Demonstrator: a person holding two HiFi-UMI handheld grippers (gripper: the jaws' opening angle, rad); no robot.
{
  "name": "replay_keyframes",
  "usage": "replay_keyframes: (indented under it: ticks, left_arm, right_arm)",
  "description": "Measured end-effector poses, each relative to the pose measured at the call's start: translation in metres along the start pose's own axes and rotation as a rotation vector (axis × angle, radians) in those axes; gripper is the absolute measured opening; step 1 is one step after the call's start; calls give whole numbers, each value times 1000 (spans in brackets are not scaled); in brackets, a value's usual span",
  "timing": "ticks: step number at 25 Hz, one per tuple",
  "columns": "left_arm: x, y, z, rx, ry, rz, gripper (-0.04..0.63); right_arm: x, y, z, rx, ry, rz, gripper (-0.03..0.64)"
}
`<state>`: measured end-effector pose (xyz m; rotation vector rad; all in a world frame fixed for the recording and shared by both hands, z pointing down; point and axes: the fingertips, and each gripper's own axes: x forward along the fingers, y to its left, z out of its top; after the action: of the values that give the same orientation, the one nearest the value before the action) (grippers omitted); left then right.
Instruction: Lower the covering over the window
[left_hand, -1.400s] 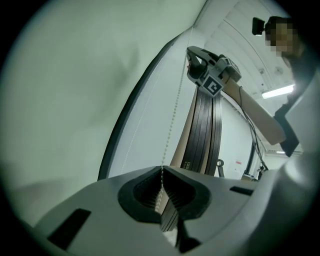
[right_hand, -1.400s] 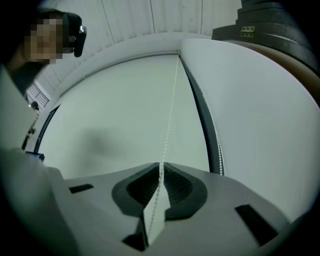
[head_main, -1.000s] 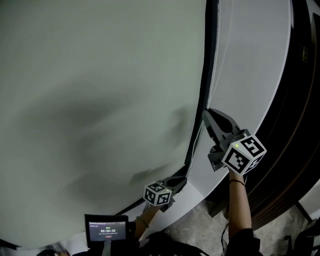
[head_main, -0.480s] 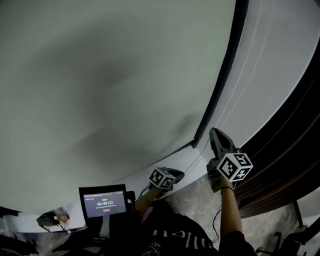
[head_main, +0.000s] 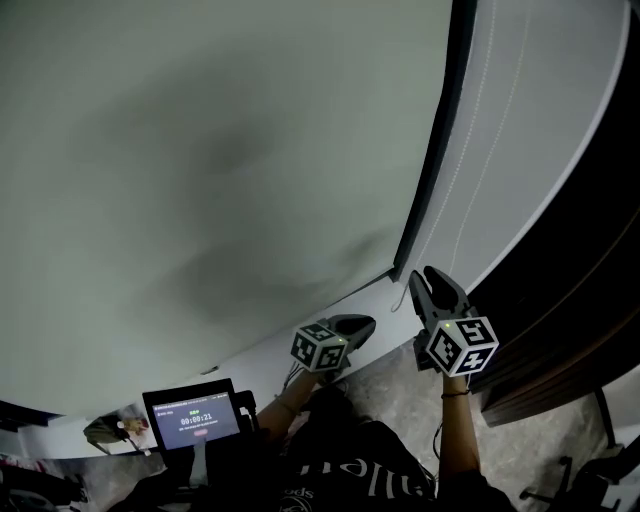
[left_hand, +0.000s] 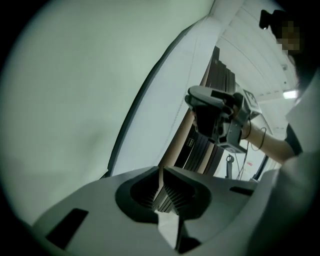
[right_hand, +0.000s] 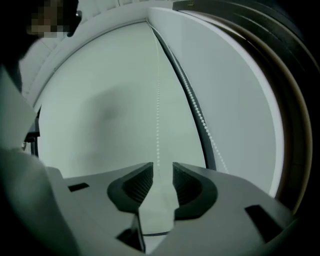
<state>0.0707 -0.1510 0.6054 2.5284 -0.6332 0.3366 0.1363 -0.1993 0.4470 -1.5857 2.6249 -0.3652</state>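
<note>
Both claws sit lower against the window than a second ago. My right gripper (head_main: 424, 277) was up beside the dark side channel (head_main: 440, 130) then; now it's down by the bottom right corner of the roller blind (head_main: 200, 150). Its jaws have just been opening. They now stand apart with a clear gap, gripping nothing.

Right gripper view: one strand of the bead chain (right_hand: 158, 100) hangs straight down the blind face and lines up with the gap between my pads, but neither pad presses on it. A second strand runs along the side channel, to the right of the jaws.

My left gripper (head_main: 368, 324) is closed, pads together, nothing between them that I can see. Its tip is at the white ledge (head_main: 330, 305), just near of the blind's bottom edge and left of the right claw. Can't tell if it touches the ledge.

The blind is a pale grey-green sheet that fills the left and far part of the head view. Its bottom edge is low, just above the ledge. Right of the channel is a white wall strip (head_main: 540, 120), then dark wood panelling (head_main: 590, 260). Near left, a small screen (head_main: 190, 420) shows a timer.
</note>
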Motion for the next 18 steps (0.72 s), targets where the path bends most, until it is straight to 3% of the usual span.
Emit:
replay_keyframes:
  ticks: [4,10,18]
  left_arm:
    - [-44,-21,-4,-22,-78,-1,12]
    - [-66,-29,-9,-87,-182,-6,12]
    - [-80,-37,-36,-55,-163,20,12]
  right_arm:
    - [-27,43,-35,44,14,7,106]
    - [-31,60,-104,136,89,24,106]
    - [-49,84,-144,190,139,37,105]
